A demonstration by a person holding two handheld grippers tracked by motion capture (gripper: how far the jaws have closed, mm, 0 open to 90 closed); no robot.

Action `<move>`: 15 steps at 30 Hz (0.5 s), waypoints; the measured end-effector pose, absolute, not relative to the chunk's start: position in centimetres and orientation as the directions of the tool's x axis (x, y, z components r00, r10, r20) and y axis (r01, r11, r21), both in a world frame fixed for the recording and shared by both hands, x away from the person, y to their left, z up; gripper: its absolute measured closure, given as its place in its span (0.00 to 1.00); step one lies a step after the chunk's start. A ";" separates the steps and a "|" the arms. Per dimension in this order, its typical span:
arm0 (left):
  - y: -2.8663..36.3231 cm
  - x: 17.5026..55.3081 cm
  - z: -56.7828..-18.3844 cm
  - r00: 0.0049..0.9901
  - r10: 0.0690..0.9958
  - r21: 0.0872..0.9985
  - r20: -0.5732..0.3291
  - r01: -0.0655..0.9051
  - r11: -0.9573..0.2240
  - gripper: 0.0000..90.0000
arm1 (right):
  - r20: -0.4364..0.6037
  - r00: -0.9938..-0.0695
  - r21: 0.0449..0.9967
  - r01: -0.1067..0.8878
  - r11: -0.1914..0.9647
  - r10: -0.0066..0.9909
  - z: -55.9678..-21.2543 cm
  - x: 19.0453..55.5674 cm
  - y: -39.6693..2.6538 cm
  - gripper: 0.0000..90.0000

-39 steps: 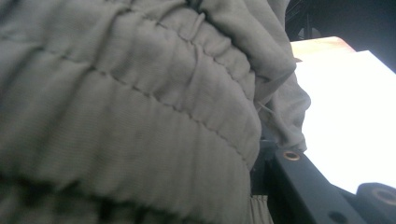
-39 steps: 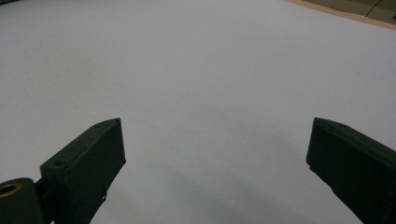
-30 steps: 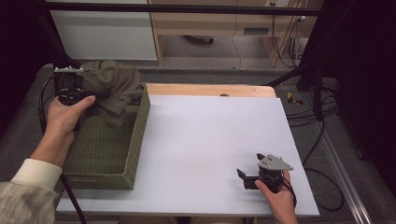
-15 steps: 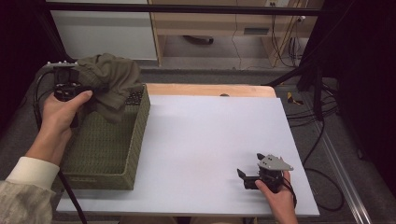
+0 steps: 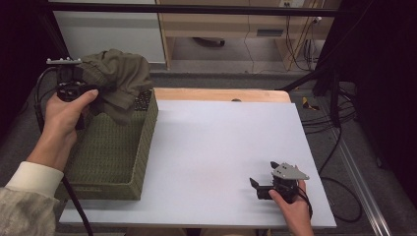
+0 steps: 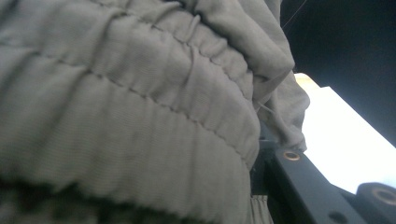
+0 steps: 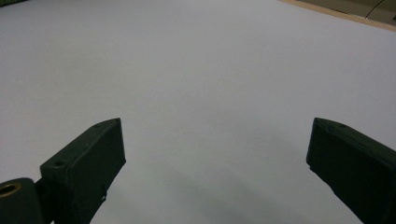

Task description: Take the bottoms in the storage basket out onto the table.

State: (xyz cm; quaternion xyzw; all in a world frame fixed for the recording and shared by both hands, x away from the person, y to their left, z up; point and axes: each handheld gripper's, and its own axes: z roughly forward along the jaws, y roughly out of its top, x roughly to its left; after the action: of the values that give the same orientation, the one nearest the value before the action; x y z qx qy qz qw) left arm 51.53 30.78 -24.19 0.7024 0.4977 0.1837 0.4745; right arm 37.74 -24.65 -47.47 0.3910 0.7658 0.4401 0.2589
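An olive-green garment (image 5: 118, 81) hangs bunched over the far end of a woven green basket (image 5: 145, 147) at the table's left. My left gripper (image 5: 93, 93) is shut on the garment, held up in the person's left hand, with its tips buried in the cloth. In the left gripper view the gathered waistband of the garment (image 6: 140, 116) covers the jaws, and one black finger (image 6: 308, 186) shows at lower right. My right gripper (image 5: 262, 173) rests near the front right of the white table (image 5: 221, 137); it (image 7: 215, 154) is open with nothing between its jaws.
Something dark (image 5: 142, 101) lies in the basket's far corner under the cloth. A wooden strip (image 5: 221, 94) runs along the table's far edge. Cables (image 5: 334, 123) trail on the floor to the right. White tabletop (image 7: 210, 70) stretches ahead of the right gripper.
The left hand has drifted slightly up and to the left with the garment. The right gripper has stayed where it was.
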 end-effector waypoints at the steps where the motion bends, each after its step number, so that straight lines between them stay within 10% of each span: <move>1: 30.7 51.5 -24.2 0.436 0.874 0.851 -0.215 0.523 -0.052 0.83 | -0.052 -0.560 0.877 0.371 0.307 0.827 -47.5 37.7 -24.7 0.05; 15: 29.8 51.5 -23.6 0.444 0.867 0.858 -0.228 0.512 -0.036 0.83 | -0.051 -0.561 0.876 0.372 0.306 0.826 -47.4 37.7 -24.7 0.05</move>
State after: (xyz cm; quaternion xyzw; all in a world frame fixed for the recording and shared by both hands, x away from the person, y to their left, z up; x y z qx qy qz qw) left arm 51.52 29.82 -23.62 0.6964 0.4950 0.1820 0.4868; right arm 37.73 -24.67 -47.45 0.3911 0.7659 0.4405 0.2579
